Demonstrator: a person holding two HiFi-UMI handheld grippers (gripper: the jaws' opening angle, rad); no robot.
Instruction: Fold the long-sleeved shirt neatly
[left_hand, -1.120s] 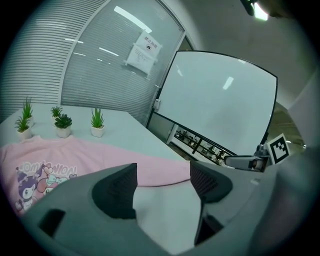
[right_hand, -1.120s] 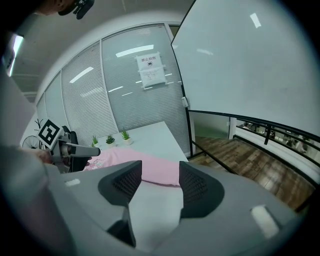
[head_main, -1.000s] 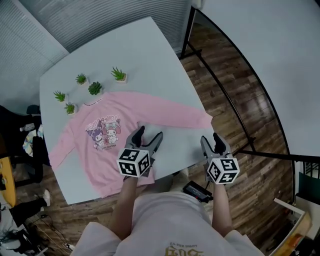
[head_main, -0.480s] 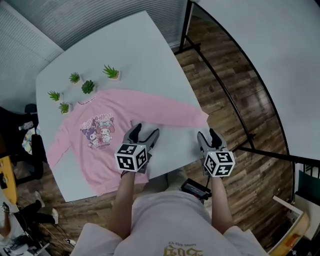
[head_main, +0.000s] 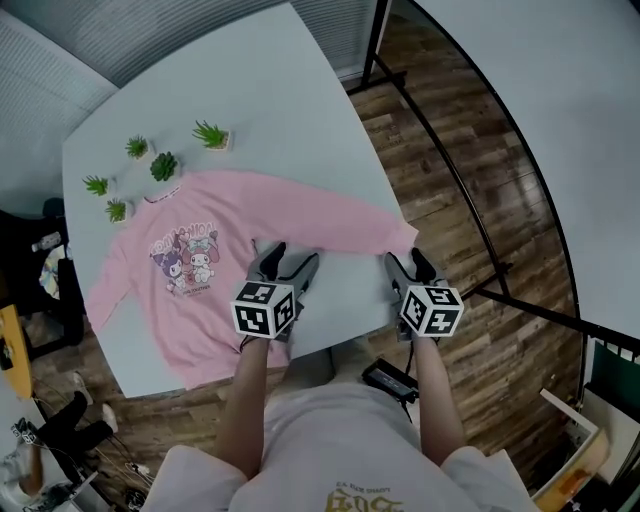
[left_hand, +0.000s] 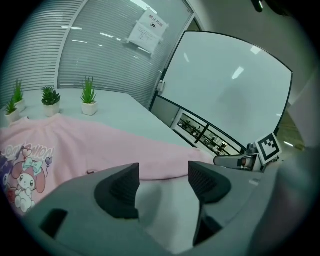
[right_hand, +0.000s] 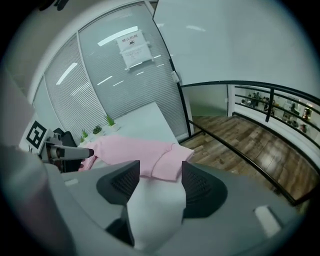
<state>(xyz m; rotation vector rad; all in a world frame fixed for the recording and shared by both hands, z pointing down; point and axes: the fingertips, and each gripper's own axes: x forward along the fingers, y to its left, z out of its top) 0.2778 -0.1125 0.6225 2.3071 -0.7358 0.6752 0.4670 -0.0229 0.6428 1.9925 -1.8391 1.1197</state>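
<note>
Pink long-sleeved shirt (head_main: 235, 225) lies sleeves outstretched, collar toward potted plants (head_main: 163, 166).

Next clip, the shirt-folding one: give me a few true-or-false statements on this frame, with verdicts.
1. The pink shirt lies spread, print up, on the white table. True.
2. The potted plants stand at the shirt's hem. False: they stand by its collar.
3. The right hand-held gripper is clamped on the cuff. False: its jaws, which have just opened further, stand apart over bare table, with the cuff just beyond them.
4. The left hand-held gripper holds nothing. True: its jaws, having just closed a little, stand apart with bare table between them.
5. One sleeve is folded across the chest. False: both sleeves lie stretched outward.
</note>
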